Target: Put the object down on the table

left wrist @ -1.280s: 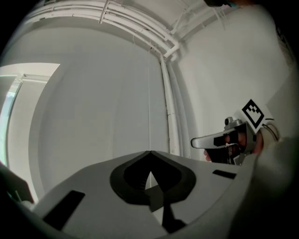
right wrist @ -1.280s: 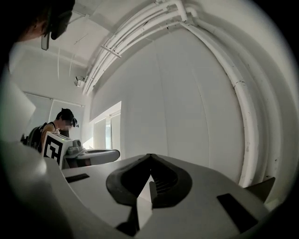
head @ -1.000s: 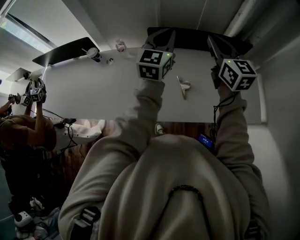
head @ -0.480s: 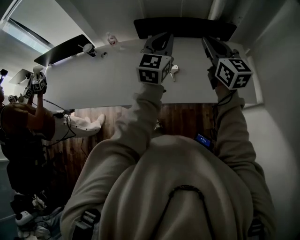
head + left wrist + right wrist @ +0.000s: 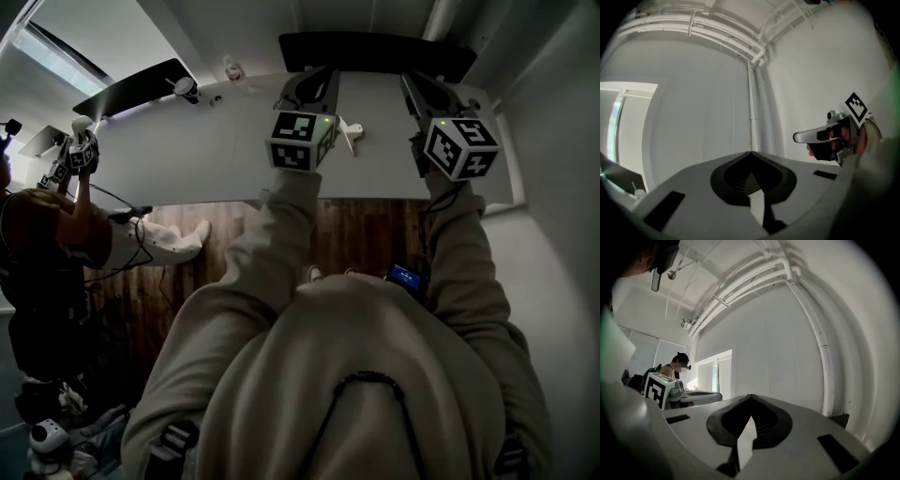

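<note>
A small white object [image 5: 350, 133] lies on the white table [image 5: 187, 159], between my two grippers and free of both. My left gripper [image 5: 312, 75] reaches level over the table just left of the object, its marker cube [image 5: 298, 141] beside it. The jaws [image 5: 751, 153] meet at the tips with nothing between them. My right gripper [image 5: 413, 81] hovers to the right of the object, its jaws [image 5: 750, 395] likewise shut and empty. It also shows side-on in the left gripper view as the right gripper [image 5: 825, 137].
A black flat thing [image 5: 375, 52] stands along the table's far edge. A cup [image 5: 185, 87] and a small bottle [image 5: 234, 70] sit at the far left. Another person [image 5: 42, 234] with grippers [image 5: 80, 155] works at the left. A wall and pipes [image 5: 825, 352] rise ahead.
Both grippers have drawn back toward the table's near edge. The white object now lies level with the left cube rather than nearer than it. More wooden floor shows.
</note>
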### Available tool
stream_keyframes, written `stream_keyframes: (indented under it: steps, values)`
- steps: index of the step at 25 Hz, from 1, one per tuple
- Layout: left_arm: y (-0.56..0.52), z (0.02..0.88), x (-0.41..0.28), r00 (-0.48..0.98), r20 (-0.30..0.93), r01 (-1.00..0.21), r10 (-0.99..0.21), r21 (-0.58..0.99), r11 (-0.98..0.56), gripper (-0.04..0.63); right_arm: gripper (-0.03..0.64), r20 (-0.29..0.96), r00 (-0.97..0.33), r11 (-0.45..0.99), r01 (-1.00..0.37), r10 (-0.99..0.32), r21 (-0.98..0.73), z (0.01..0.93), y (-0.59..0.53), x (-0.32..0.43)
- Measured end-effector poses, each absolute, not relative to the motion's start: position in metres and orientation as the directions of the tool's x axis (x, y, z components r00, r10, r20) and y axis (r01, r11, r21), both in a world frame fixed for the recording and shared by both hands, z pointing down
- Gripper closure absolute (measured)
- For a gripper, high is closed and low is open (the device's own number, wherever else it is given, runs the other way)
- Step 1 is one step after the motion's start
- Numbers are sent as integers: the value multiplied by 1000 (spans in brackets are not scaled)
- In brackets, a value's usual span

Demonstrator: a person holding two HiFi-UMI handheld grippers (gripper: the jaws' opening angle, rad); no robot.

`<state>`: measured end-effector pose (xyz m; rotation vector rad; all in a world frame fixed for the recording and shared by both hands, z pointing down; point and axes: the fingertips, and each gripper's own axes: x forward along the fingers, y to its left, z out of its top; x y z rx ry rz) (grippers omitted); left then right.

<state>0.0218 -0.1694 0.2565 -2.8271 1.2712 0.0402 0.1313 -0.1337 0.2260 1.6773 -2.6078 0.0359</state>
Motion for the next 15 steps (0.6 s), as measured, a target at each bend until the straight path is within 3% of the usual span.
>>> stream_keyframes:
  steps: [15]
  values:
    - [-167, 261, -2, 671, -35, -741, -741, -6, -671, 591, 600, 46, -417, 417, -909, -908, -6, 232, -130, 110]
